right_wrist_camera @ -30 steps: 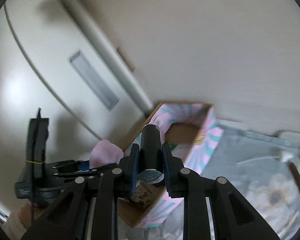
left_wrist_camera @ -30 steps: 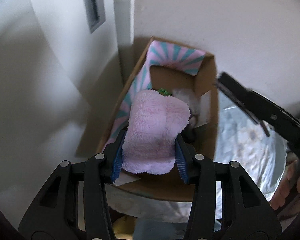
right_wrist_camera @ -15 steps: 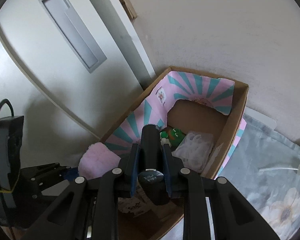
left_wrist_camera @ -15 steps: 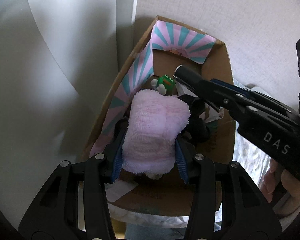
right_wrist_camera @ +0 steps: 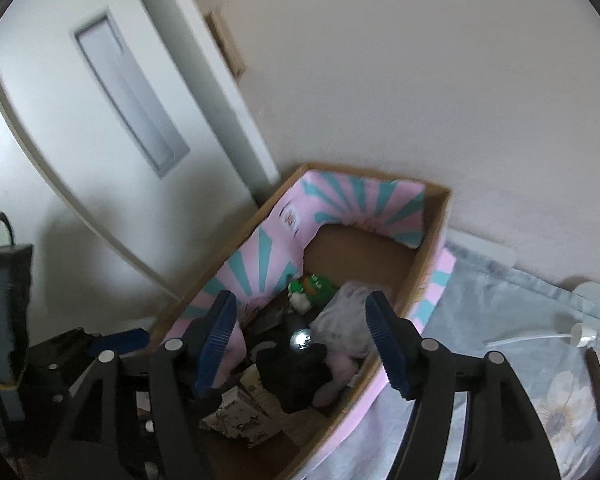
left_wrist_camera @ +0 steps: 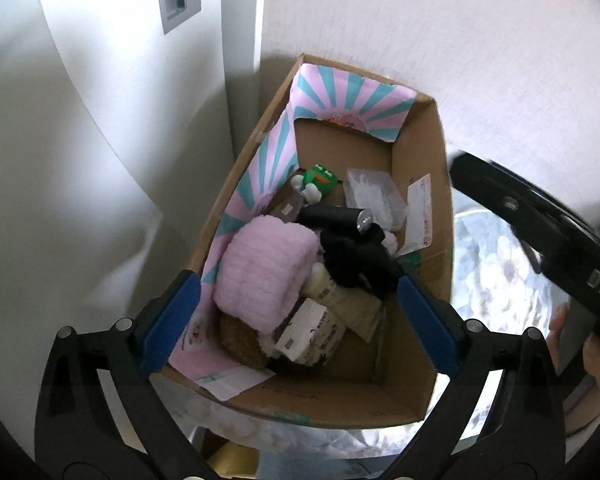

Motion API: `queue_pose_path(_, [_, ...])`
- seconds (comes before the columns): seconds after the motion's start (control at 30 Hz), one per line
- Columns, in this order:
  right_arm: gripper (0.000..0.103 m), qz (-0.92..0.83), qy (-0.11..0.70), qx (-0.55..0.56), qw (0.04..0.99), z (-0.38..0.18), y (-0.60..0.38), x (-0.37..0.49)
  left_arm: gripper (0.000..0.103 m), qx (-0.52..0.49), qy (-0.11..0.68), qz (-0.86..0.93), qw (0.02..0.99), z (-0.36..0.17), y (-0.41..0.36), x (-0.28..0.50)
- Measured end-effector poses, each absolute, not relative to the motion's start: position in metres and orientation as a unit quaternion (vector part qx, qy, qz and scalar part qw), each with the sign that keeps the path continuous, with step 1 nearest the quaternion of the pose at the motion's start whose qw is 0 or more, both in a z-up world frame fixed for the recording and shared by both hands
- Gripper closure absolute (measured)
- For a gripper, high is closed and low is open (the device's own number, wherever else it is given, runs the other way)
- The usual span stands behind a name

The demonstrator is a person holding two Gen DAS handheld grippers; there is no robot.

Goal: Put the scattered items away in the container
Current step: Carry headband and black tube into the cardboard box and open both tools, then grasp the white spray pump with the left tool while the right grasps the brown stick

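A cardboard box [left_wrist_camera: 428, 380] with pink and teal striped flaps stands against the wall; it also shows in the right wrist view [right_wrist_camera: 432, 240]. A fluffy pink cloth [left_wrist_camera: 266, 276] lies inside it at the left. A black cylinder [left_wrist_camera: 332, 218] with a silver end lies on the pile; its end shows in the right wrist view [right_wrist_camera: 301, 337]. My left gripper [left_wrist_camera: 300, 316] is open and empty above the box. My right gripper [right_wrist_camera: 300, 340] is open and empty above the box, and its body shows in the left wrist view [left_wrist_camera: 540, 232].
The box also holds a green frog toy [left_wrist_camera: 320, 180], a clear plastic case [left_wrist_camera: 374, 196], a black cloth [left_wrist_camera: 356, 260], small cartons [left_wrist_camera: 312, 330] and a brown round item [left_wrist_camera: 240, 342]. A floral bedsheet [right_wrist_camera: 520, 360] lies right of the box, with a white cable [right_wrist_camera: 540, 336] and a brown stick [right_wrist_camera: 596, 380].
My left gripper opened and dropped the pink cloth into the box. My right gripper opened and dropped the black cylinder into the box, then drew back to the right.
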State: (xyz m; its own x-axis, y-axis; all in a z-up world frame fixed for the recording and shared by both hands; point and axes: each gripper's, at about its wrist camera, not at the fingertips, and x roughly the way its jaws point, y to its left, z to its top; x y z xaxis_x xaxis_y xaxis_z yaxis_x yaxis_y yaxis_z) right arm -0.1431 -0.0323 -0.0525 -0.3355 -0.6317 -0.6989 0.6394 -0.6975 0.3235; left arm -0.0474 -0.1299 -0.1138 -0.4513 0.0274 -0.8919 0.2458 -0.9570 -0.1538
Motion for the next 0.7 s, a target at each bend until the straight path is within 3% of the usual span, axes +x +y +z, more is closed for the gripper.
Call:
queue_pose_path(0.23, [0.038, -0.857, -0.021, 0.396, 0.329, -0.048, 0.037, -0.129, 0.002, 0.506, 0.192, -0.841, 0.01, -0.093, -0.11, -0.055])
queue_pose_path(0.7, [0.038, -0.906, -0.035, 0.385, 0.17, -0.047, 0.205, -0.135, 0.001, 0.527, 0.078, -0.844, -0.06, -0.087, 0.014, -0.092])
